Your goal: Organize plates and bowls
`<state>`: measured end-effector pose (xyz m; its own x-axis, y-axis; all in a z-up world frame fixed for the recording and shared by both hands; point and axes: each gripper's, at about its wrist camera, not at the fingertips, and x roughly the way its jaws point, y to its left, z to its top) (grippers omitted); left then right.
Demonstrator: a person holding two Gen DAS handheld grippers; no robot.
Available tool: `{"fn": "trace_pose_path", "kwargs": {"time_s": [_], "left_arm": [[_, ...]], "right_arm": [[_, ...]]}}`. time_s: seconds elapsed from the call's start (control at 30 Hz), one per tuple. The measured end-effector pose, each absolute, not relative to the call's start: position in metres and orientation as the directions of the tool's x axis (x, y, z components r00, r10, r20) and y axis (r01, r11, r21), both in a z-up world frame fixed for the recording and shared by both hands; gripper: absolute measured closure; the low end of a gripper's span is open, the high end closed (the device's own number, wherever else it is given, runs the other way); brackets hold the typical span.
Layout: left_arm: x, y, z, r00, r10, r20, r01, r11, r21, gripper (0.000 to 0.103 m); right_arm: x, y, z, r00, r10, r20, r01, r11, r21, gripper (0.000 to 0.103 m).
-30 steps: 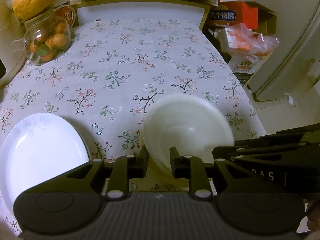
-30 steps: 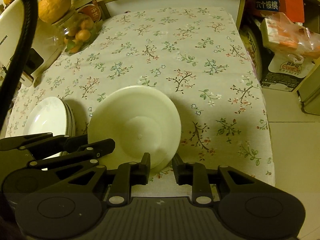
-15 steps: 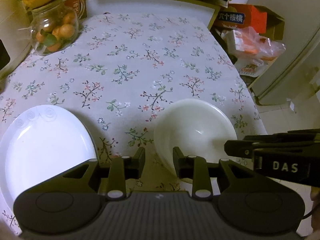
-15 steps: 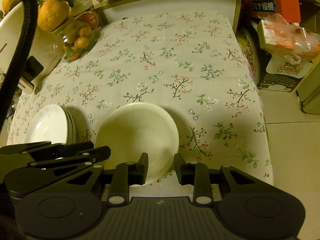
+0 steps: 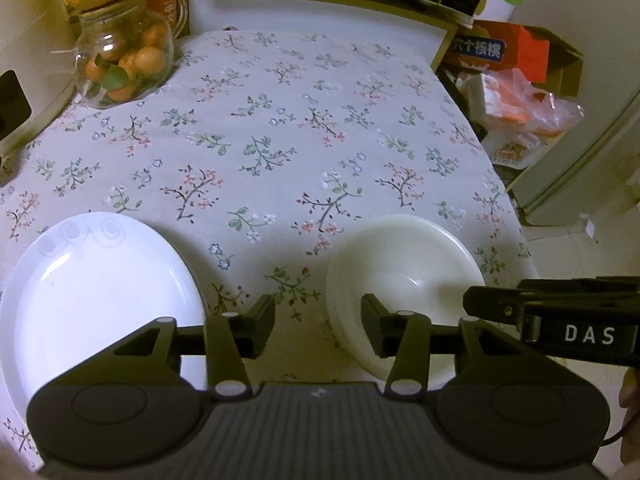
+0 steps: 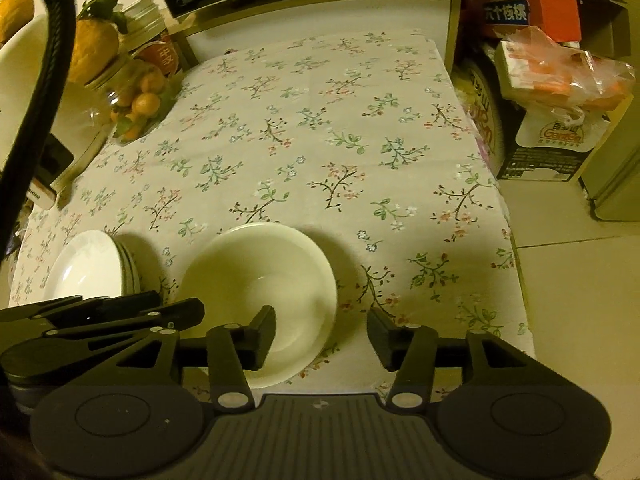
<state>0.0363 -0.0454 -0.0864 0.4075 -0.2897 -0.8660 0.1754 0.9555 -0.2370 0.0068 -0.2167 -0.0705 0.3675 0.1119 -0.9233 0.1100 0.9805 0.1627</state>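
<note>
Both claws just opening, nothing gripped: left gripper (image 5: 318,326), right gripper (image 6: 322,332). Bowl (image 6: 260,300) near tablecloth (image 6: 320,140) edge; stray nudge could tip it off.

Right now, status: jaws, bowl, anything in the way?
Left gripper and right gripper: jaws just opened, nothing held. Bowl upright on the tablecloth, beside the plate stack. Nothing in the way.

One bowl (image 5: 404,276). One stack of plates (image 6: 90,268), about three. One jar (image 5: 122,60) of oranges. Two claws.
</note>
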Motion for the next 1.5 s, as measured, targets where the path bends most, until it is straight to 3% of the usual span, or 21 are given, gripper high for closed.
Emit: {"fn": "trace_pose_path", "kwargs": {"time_s": [0.17,0.57,0.9,1.1,1.5], "left_arm": [[0.043,-0.044,-0.089,0.412,-0.303,-0.860,0.183,0.951,-0.247,0.045],[0.051,-0.047,-0.100,0.408,-0.284,-0.868,0.200,0.955,-0.219,0.044],[0.053,-0.054,-0.109,0.396,-0.279,-0.875,0.220,0.954,-0.205,0.056],[0.053,-0.057,-0.112,0.385,-0.285,-0.878,0.228,0.951,-0.209,0.064],[0.051,-0.063,-0.117,0.371,-0.291,-0.882,0.249,0.946,-0.208,0.068]], "right_arm": [[0.010,-0.222,-0.076,0.363,0.115,-0.925,0.148,0.973,0.179,0.042],[0.019,-0.220,-0.090,0.337,0.113,-0.935,0.178,0.967,0.181,0.039],[0.022,-0.217,-0.096,0.320,0.125,-0.939,0.177,0.966,0.189,0.041],[0.022,-0.216,-0.098,0.312,0.137,-0.940,0.175,0.964,0.198,0.049],[0.023,-0.213,-0.102,0.299,0.153,-0.942,0.170,0.963,0.210,0.063]]}}
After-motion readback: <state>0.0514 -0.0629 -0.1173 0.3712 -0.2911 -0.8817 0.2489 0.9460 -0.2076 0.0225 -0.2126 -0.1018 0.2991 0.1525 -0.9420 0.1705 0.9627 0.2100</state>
